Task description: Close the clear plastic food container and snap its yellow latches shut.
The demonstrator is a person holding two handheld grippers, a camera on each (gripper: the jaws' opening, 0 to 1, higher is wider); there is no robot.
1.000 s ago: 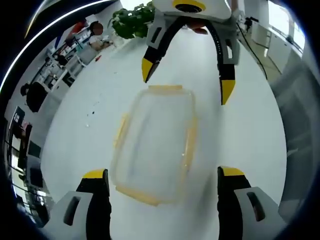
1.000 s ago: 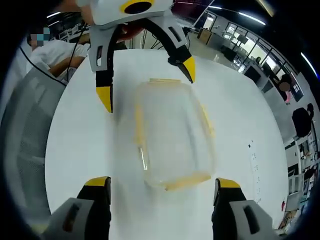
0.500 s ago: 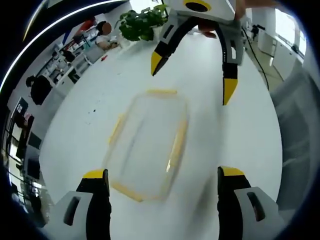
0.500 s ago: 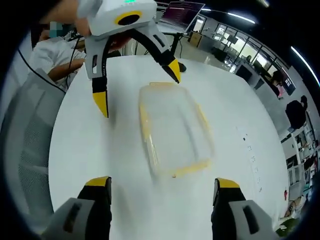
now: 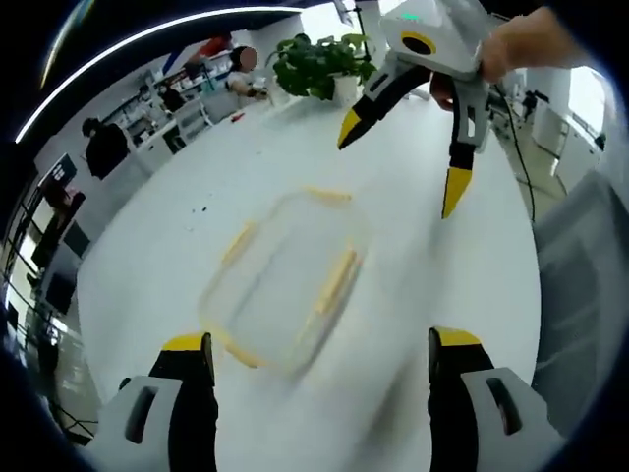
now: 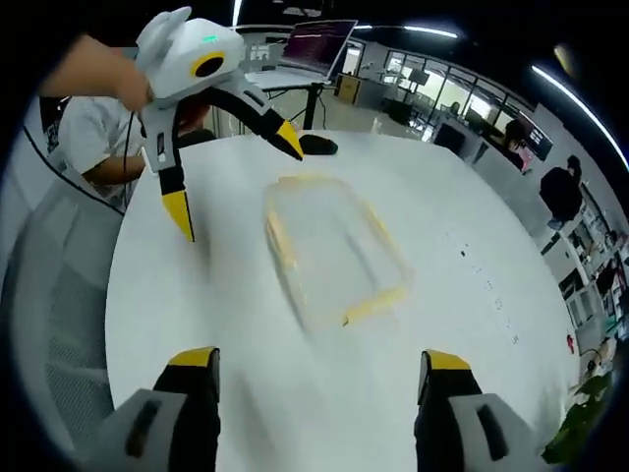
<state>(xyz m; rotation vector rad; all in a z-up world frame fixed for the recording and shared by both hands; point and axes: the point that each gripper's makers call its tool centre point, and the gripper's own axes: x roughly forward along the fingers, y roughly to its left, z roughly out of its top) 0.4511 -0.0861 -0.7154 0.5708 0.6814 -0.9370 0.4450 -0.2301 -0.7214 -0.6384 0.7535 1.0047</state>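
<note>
Container (image 5: 285, 280) sits lid-on w/ yellow latches (image 5: 335, 279), blurred; we can't tell if snapped. Left gripper (image 5: 319, 356) and right gripper (image 6: 313, 374), both spread, hover apart at 6 o'clock.

A wide white table (image 5: 177, 246) stands in an open office — a potted plant (image 5: 319, 64) at its far edge. A grey mesh chair (image 6: 49, 295) sits beside it, a laptop (image 6: 319, 34) and ceiling strip lights (image 6: 565, 84) beyond.
</note>
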